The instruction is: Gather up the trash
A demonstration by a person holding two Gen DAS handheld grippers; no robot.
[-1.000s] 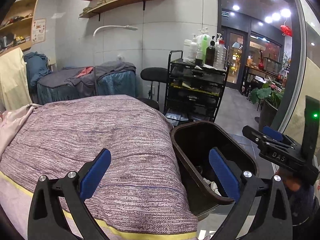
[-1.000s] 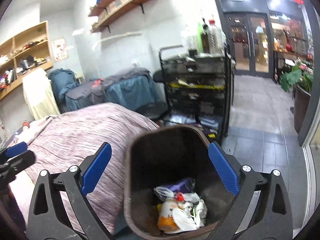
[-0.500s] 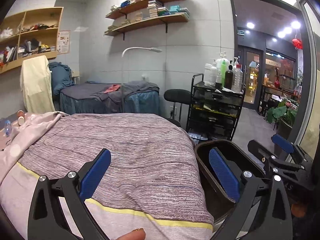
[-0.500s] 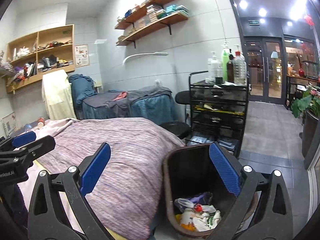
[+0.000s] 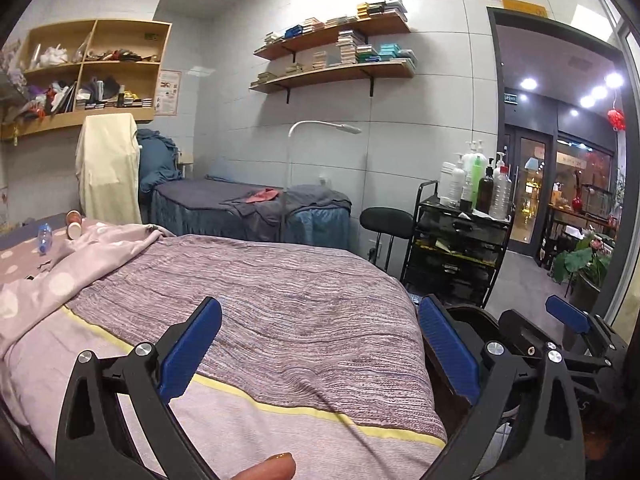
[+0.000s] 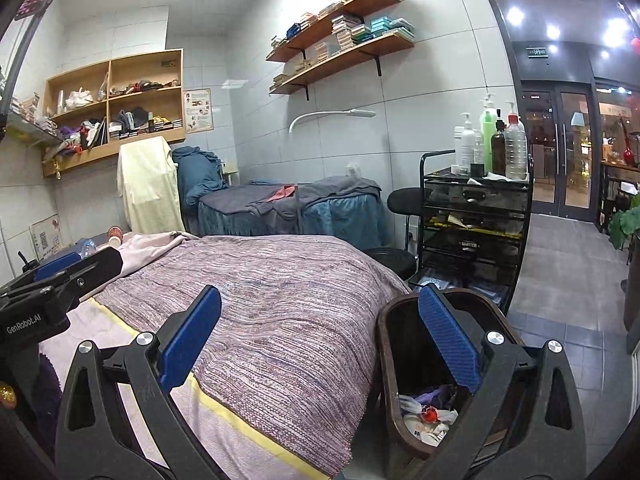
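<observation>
A dark brown trash bin (image 6: 390, 364) stands at the bed's right corner with wrappers and scraps (image 6: 426, 418) in its bottom. In the left wrist view only its rim (image 5: 472, 314) shows. A clear plastic bottle (image 5: 43, 236) and a small cup-like piece (image 5: 74, 229) lie far left on the bed; they also show in the right wrist view, the bottle (image 6: 85, 246) and the cup-like piece (image 6: 115, 233). My left gripper (image 5: 320, 354) is open and empty over the bed. My right gripper (image 6: 320, 346) is open and empty, above the bed edge and bin.
A purple striped blanket (image 5: 280, 300) covers the bed, with a pink spotted sheet (image 5: 48, 280) at left. A black trolley with bottles (image 6: 476, 216), a black stool (image 6: 404, 200) and a second bed (image 6: 292, 208) stand behind. Tiled floor (image 6: 560, 272) lies right.
Both grippers rose and swung left from over the bin toward the bed. The bin slid to the right edge of both views; the bottle and cup-like piece on the bed came into sight.
</observation>
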